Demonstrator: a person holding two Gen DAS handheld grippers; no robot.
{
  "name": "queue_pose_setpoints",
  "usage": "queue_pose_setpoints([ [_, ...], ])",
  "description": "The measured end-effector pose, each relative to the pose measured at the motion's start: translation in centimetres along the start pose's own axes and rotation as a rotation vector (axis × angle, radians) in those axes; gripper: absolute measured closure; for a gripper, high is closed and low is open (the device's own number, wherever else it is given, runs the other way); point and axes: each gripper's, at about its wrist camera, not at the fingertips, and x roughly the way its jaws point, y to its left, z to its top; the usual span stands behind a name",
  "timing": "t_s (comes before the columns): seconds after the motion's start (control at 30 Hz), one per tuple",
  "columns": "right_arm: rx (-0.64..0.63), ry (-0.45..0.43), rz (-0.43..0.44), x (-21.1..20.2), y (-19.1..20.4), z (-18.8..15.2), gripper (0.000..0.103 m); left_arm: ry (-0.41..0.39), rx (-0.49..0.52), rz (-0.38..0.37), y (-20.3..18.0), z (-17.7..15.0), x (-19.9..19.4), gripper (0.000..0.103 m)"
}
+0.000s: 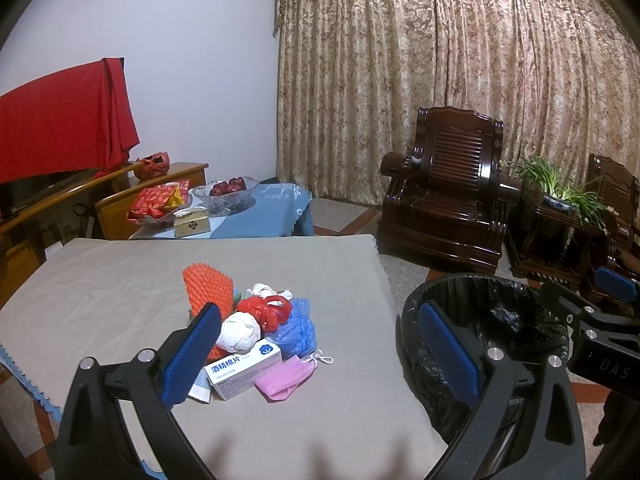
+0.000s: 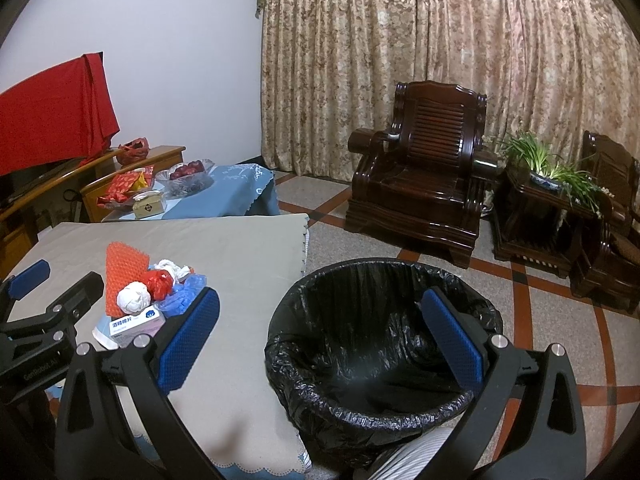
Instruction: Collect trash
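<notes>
A heap of trash [image 1: 256, 328] is seen near the middle of the grey-covered worktop [image 1: 100, 288]. The landmark taken is the white box [image 1: 244, 368] at the heap's near edge, printed "酒精棉片" beside a blue cotton emblem; its long axis runs roughly left to right across the left view. Touching its right end lies a pink face mask [image 1: 284, 380]; behind it are piled a white wad [image 1: 239, 332], a red bag [image 1: 266, 310], a blue bag [image 1: 296, 328] and an orange foam net [image 1: 208, 286]. To the box's right, off the worktop's edge, stands the black-lined bin [image 2: 376, 360], apparently empty.

The left hand-held gripper [image 1: 320, 356] is held wide and empty, the box lying just ahead between its fingers, so this one is judged nearer. The right hand-held gripper [image 2: 320, 344], also wide and empty, is poised over the bin; "DAS" is read on its body.
</notes>
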Motion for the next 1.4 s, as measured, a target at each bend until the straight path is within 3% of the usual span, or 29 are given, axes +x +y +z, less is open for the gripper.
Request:
queue_pose_setpoints([
  [0.3, -0.002, 0.001, 0.007, 0.0, 0.1, 0.1, 0.005, 0.002, -0.002, 0.0, 0.1, -0.9, 1.0, 0.006],
  [0.53, -0.011, 0.008, 0.038, 1.7, 1.0, -0.2, 0.005, 0.008, 0.002, 0.023, 1.3, -3.3, 2.5, 0.006],
  [1.03, -0.089, 0.074, 0.14, 9.3, 9.0, -1.1, 0.005, 0.098, -0.043, 0.143, 11.1, -5.1, 7.1, 0.006],
  [1.2, -0.127, 0.096, 0.144, 11.5, 11.0, -1.7, 0.013, 0.149, -0.052, 0.144, 12.8, -5.7, 9.3, 0.013],
  [1.27, -0.132, 0.116, 0.155, 12.5, 11.4, -1.7, 0.025, 0.172, -0.054, 0.138, 13.2, -5.9, 10.5, 0.017],
  [1.4, -0.131, 0.141, 0.15, 14.3, 12.1, -1.8, 0.025, 0.215, -0.074, 0.104, 14.0, -6.2, 13.3, 0.027],
])
